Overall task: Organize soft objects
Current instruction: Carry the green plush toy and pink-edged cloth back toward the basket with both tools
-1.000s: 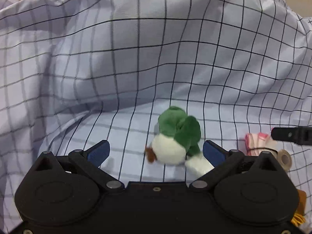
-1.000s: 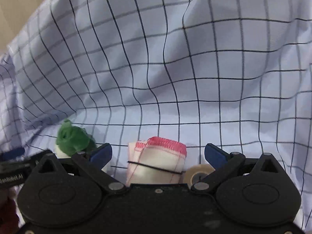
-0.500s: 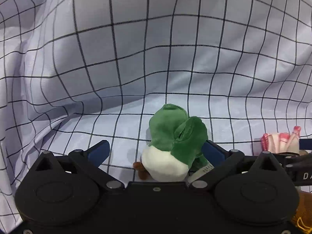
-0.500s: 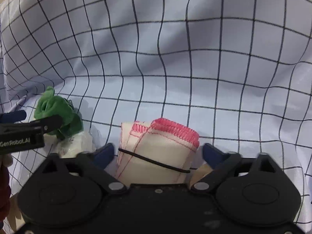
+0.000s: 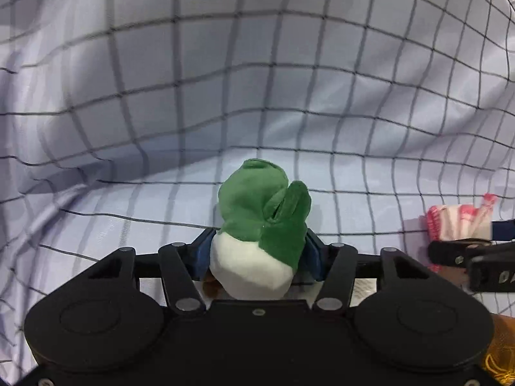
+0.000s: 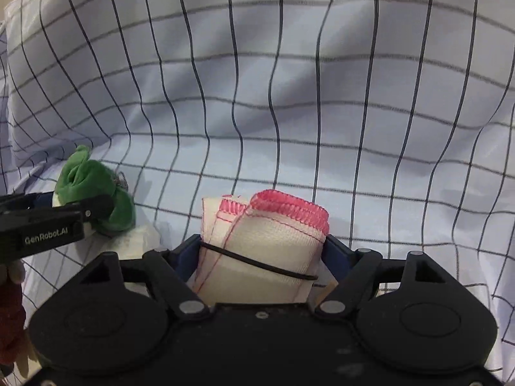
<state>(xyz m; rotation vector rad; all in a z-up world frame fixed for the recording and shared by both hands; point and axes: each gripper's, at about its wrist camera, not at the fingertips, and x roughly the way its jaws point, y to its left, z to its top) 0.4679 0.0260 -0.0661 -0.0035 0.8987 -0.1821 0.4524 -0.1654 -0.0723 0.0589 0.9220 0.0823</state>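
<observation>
My left gripper (image 5: 256, 257) is shut on a green and white plush toy (image 5: 260, 222), its blue pads pressed against both sides. The toy also shows in the right wrist view (image 6: 93, 193), held by the left gripper's black finger (image 6: 64, 215). My right gripper (image 6: 262, 254) is shut on a rolled white cloth with a pink stitched edge (image 6: 264, 244), bound by a black band. That cloth also shows at the right edge of the left wrist view (image 5: 457, 222).
A pale blue checked sheet (image 5: 257, 80) covers the surface and rises in folds behind and to the sides (image 6: 289, 80). A yellow-brown object (image 5: 499, 353) lies at the lower right of the left wrist view. A dark red object (image 6: 9, 331) is at the left edge of the right wrist view.
Both grippers moved forward over their objects and closed: the left jaws shut on the plush toy, the right jaws shut on the rolled cloth.
</observation>
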